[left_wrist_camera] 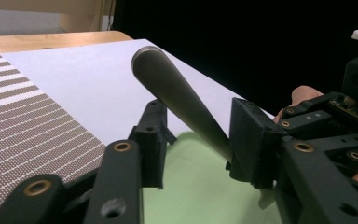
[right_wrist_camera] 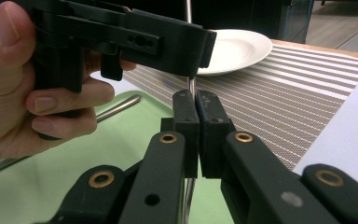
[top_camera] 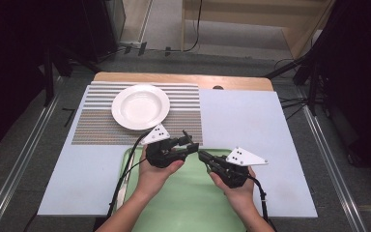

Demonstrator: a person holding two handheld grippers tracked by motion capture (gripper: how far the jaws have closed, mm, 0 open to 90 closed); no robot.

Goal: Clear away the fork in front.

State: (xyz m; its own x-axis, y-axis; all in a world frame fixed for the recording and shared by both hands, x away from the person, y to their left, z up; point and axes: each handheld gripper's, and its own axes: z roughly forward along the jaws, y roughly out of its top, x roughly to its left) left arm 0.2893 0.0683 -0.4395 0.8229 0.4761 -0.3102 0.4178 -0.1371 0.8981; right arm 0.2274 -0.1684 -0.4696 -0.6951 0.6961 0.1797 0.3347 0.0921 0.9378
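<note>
A metal piece of cutlery has its rounded handle [left_wrist_camera: 177,93] rising between the jaws of my left gripper [left_wrist_camera: 198,135]. Those jaws stand apart, and the handle leans on the right-hand one. My right gripper [right_wrist_camera: 196,100] is shut on the thin lower stretch of the same utensil [right_wrist_camera: 192,86], seen edge-on. In the high view both grippers meet tip to tip above a green tray [top_camera: 193,203], the left gripper [top_camera: 188,140] just beyond the right gripper [top_camera: 202,155]. I cannot tell what kind of utensil it is; its working end is hidden.
A white plate [top_camera: 140,107] sits on a striped placemat [top_camera: 101,125] at the back left of the pale table mat [top_camera: 241,125]. Another metal utensil [right_wrist_camera: 116,107] lies on the tray under the left hand.
</note>
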